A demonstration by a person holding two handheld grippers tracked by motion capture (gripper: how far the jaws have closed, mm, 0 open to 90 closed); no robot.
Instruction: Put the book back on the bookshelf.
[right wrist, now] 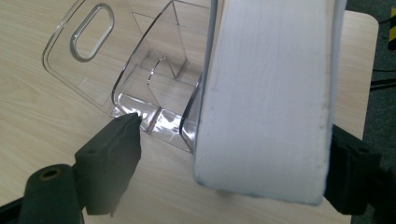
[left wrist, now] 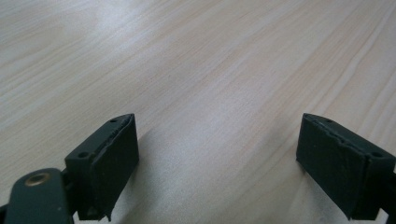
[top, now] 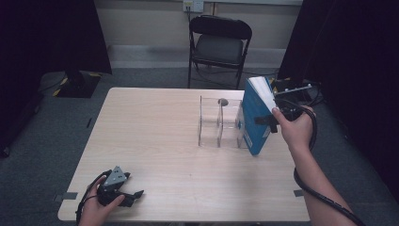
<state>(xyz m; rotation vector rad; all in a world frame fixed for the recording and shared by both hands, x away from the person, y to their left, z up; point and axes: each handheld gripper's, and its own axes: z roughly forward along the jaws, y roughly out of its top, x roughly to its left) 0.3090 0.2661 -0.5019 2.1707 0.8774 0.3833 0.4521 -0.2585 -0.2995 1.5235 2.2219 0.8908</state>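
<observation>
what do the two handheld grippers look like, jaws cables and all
Both are black. The left gripper carries a grey three-cornered plate on top, and its blocky matte jaw pads show small screw holes. A thick black cable trails from the right gripper along a bare forearm.

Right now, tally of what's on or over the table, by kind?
Blue book: 1, held in the right claw
Clear plastic organizer: 1
Claws: 2, counting the left claw, open near the table's front edge
Total: 4
</observation>
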